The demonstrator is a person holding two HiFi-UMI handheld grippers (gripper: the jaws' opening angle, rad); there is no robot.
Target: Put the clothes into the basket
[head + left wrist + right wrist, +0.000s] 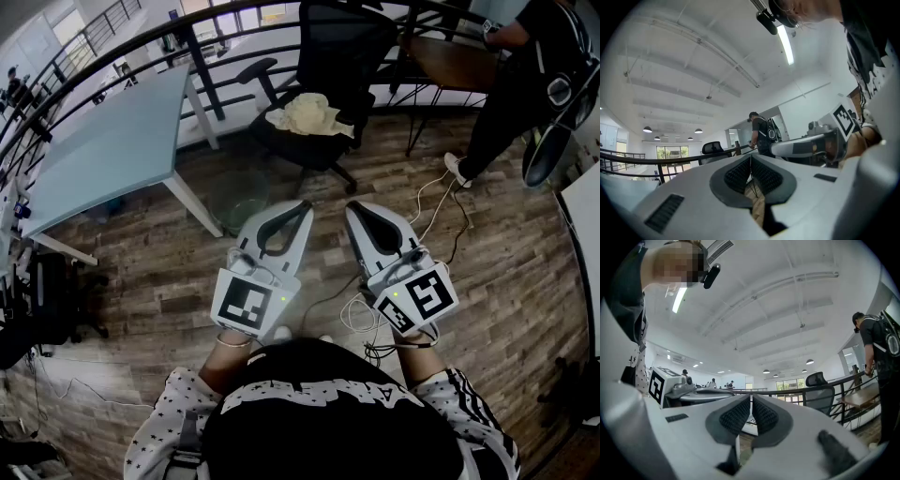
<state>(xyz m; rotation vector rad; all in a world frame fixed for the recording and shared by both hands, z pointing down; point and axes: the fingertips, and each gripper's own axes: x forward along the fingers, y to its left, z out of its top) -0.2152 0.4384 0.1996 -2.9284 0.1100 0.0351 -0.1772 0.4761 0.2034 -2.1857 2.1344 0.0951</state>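
White left tool (305,205) and right tool (352,208), black-and-white sleeves (169,417).

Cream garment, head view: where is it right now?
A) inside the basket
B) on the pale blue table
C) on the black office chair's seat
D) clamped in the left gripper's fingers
C: the cream garment lies bunched on the seat of the black office chair, apart from the basket.

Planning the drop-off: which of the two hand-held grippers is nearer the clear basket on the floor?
The left hand-held gripper; the basket sits just left of its tip, while the right hand-held gripper is farther off.
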